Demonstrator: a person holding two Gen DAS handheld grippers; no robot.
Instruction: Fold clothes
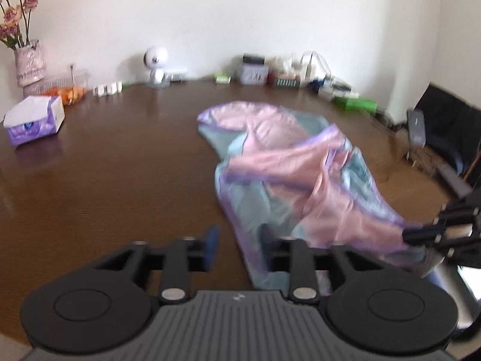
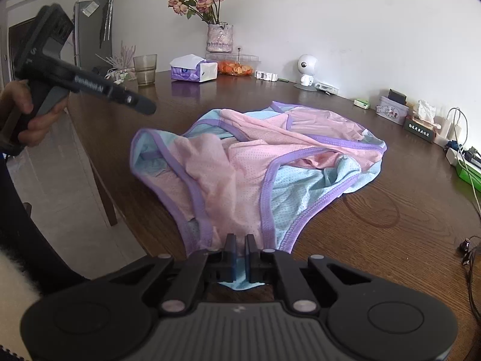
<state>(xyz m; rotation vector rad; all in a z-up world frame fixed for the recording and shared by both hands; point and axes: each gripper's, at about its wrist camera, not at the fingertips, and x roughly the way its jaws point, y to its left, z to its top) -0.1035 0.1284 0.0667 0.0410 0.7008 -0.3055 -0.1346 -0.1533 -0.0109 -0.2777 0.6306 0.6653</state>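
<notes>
A pink and light-blue garment (image 2: 249, 162) with purple trim lies crumpled on the brown wooden table (image 2: 375, 240); in the left wrist view the garment (image 1: 288, 168) is blurred. My right gripper (image 2: 239, 255) is shut on the garment's near edge, and blue cloth shows between and below its pads. In the left wrist view the right gripper (image 1: 421, 234) sits at the far right, pinching that hem. My left gripper (image 1: 239, 246) is open with nothing between its pads. A hand holds the left gripper (image 2: 144, 106) raised above the table, left of the garment and apart from it.
A purple tissue pack (image 2: 194, 70), a glass (image 2: 145, 69), a vase of roses (image 2: 219, 37), a tray of orange food (image 2: 236, 66) and a small white robot figure (image 2: 306, 70) stand at the back. Boxes and cables (image 2: 457, 144) line the right wall. The table's edge (image 2: 99, 174) drops off at left.
</notes>
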